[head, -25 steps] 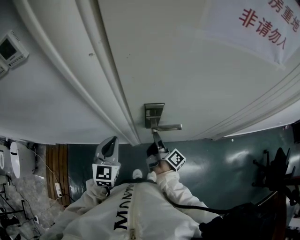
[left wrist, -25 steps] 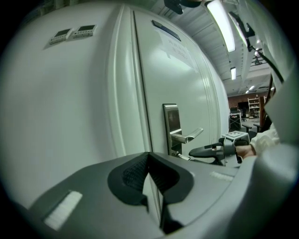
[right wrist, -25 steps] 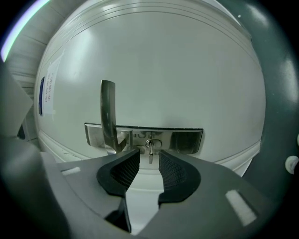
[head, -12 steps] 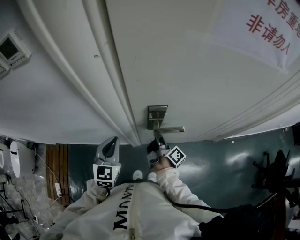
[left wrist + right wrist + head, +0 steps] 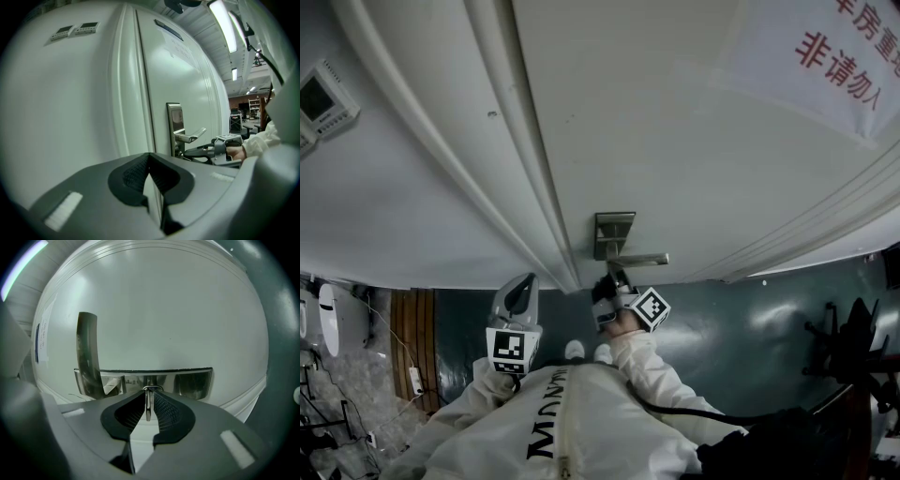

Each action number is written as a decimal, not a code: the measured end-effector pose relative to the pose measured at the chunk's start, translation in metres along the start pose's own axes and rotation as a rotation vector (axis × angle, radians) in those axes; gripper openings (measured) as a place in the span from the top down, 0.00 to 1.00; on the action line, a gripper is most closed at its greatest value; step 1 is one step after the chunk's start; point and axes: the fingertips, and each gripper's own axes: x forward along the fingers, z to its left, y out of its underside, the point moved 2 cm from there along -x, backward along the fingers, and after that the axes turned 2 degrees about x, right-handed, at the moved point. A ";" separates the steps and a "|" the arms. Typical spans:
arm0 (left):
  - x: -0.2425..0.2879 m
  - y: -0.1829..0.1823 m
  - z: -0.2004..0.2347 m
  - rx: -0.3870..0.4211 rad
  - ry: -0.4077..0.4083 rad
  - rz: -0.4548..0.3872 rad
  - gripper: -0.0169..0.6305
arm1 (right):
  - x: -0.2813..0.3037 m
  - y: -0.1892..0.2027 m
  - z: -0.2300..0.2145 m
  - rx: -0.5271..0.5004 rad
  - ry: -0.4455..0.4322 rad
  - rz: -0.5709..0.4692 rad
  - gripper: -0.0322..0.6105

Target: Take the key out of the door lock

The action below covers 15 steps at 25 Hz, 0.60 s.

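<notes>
The metal key (image 5: 148,404) sticks out of the steel lock plate (image 5: 145,382), seen edge-on. My right gripper (image 5: 149,398) is closing around it: the left pad lies against the key and a thin gap shows at the right pad. In the head view the right gripper (image 5: 615,279) reaches up just under the lever handle (image 5: 642,259) of the lock plate (image 5: 612,232). The left gripper (image 5: 522,287) is shut and holds nothing, low and to the left of the door edge. In the left gripper view its pads (image 5: 140,171) meet in front of the door frame.
The white door (image 5: 675,122) carries a paper notice (image 5: 825,56) at the upper right. Wall control panels (image 5: 323,94) sit at the far left. A dark office chair (image 5: 853,356) stands on the green floor to the right. The lever handle (image 5: 192,137) juts out above the right gripper (image 5: 201,152).
The right gripper moved up to the lock below the handle and its jaws have narrowed around the key. The left gripper stayed where it was.
</notes>
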 end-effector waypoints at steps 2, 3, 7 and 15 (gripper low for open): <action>0.000 0.000 -0.001 0.005 0.003 0.001 0.97 | 0.000 0.000 -0.001 -0.006 0.011 0.001 0.90; 0.001 0.000 -0.001 0.005 0.004 0.001 0.97 | 0.000 0.000 -0.001 -0.005 0.013 0.000 0.90; 0.001 0.001 -0.001 0.000 0.005 0.000 0.97 | 0.001 0.000 0.000 -0.011 0.016 0.002 0.90; 0.001 0.001 -0.004 0.000 0.008 0.003 0.97 | 0.001 -0.001 0.001 -0.001 0.019 0.005 0.91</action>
